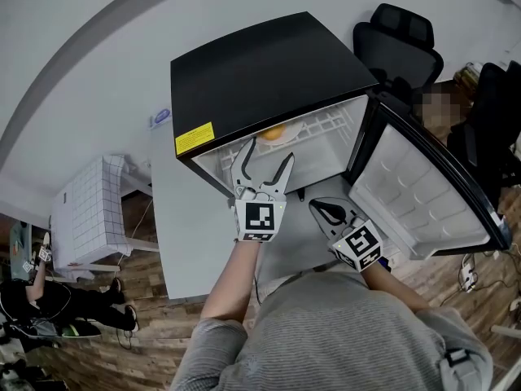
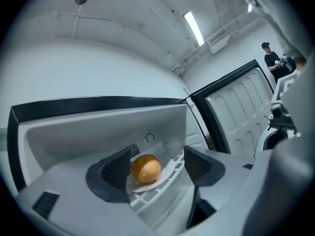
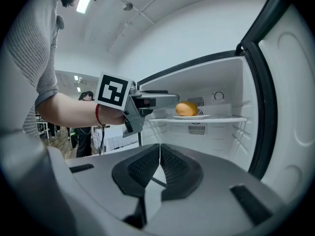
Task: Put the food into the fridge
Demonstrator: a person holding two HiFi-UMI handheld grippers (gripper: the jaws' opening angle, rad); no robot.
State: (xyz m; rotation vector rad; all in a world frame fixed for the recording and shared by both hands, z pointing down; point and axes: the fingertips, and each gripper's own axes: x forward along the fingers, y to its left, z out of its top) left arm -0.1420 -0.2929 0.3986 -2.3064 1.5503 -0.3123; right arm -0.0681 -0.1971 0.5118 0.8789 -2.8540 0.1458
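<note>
My right tool [image 1: 324, 210] hangs closed and empty, low in front of the fridge [image 1: 260, 72], beside its open door [image 1: 423, 190]. My left tool [image 1: 267, 156] is nearer the food, at the fridge's mouth, with its jaws spread. The round orange food [image 2: 145, 168] sits on a white plate [image 2: 170, 167] on the fridge's shelf [image 1: 330, 125]. It lies straight ahead, just beyond the tips and untouched.

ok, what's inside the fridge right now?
On the wire shelf sits a white plate with one round orange-brown food item. Nothing else shows on that shelf. The lower part of the fridge is covered by the right tool, so unknown.
</note>
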